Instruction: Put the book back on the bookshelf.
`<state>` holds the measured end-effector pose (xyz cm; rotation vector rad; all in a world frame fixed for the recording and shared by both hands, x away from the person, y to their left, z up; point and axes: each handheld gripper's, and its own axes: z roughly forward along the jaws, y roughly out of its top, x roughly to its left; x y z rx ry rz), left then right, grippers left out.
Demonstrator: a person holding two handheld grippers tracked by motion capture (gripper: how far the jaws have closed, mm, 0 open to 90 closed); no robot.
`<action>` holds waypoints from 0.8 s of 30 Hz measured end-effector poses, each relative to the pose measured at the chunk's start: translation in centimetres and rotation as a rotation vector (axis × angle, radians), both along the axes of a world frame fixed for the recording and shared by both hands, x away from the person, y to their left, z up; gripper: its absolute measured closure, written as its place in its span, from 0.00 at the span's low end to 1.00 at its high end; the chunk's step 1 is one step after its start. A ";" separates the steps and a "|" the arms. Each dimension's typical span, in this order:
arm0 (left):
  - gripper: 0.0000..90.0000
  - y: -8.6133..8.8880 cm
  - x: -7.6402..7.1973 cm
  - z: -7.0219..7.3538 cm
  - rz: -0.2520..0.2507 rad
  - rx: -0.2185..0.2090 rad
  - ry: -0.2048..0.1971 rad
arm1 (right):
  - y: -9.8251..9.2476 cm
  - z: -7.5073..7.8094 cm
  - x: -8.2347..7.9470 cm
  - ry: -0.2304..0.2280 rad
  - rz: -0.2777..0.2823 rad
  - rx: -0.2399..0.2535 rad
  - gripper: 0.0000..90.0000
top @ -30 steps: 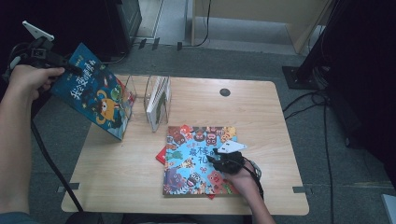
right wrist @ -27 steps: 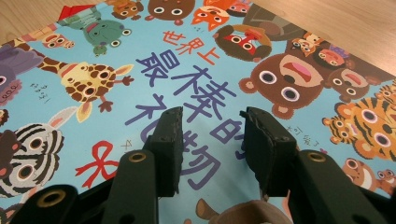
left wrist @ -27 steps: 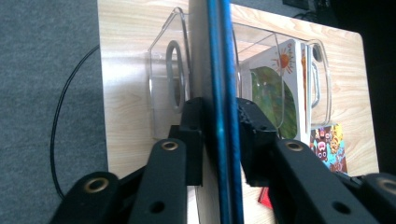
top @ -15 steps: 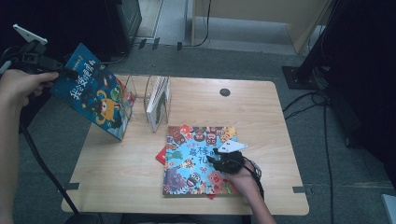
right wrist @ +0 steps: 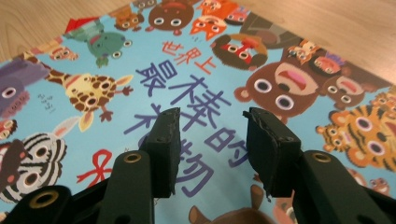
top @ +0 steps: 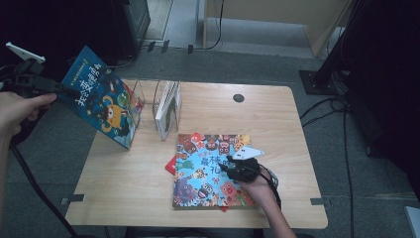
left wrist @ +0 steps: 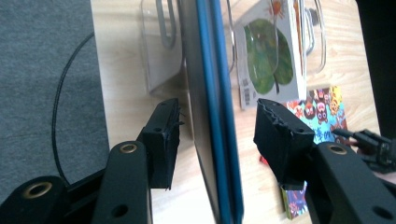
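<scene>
The blue picture book (top: 101, 111) at the upper left of the frame leans on the clear rack (top: 136, 101) at the desk (top: 124, 188) edge. The left hand-held gripper (left wrist: 217, 126) has just been opening, its jaws now clear of the cover and backing off, so the book looks released. The right hand-held gripper (right wrist: 210, 135) hovers half open over the animal book (top: 210, 168), holding nothing.
</scene>
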<state>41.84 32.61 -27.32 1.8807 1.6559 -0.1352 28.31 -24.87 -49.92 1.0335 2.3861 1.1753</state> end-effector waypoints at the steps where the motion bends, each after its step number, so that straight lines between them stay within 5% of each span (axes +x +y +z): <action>1: 0.56 0.1 -0.3 -0.1 -0.005 -0.005 -0.004 | -0.1 0.2 0.1 -0.002 -0.005 0.012 0.61; 5: 0.55 0.3 -2.3 -0.9 0.005 -0.018 -0.010 | -0.7 0.4 0.3 -0.017 -0.019 0.058 0.61; 14: 0.56 -0.8 -6.5 -2.5 -0.008 -0.023 -0.038 | -2.2 1.1 1.3 -0.016 -0.056 0.067 0.62; 24: 0.58 -4.4 -9.2 -4.7 -0.072 0.003 -0.063 | -3.6 0.9 1.9 -0.015 -0.085 0.064 0.63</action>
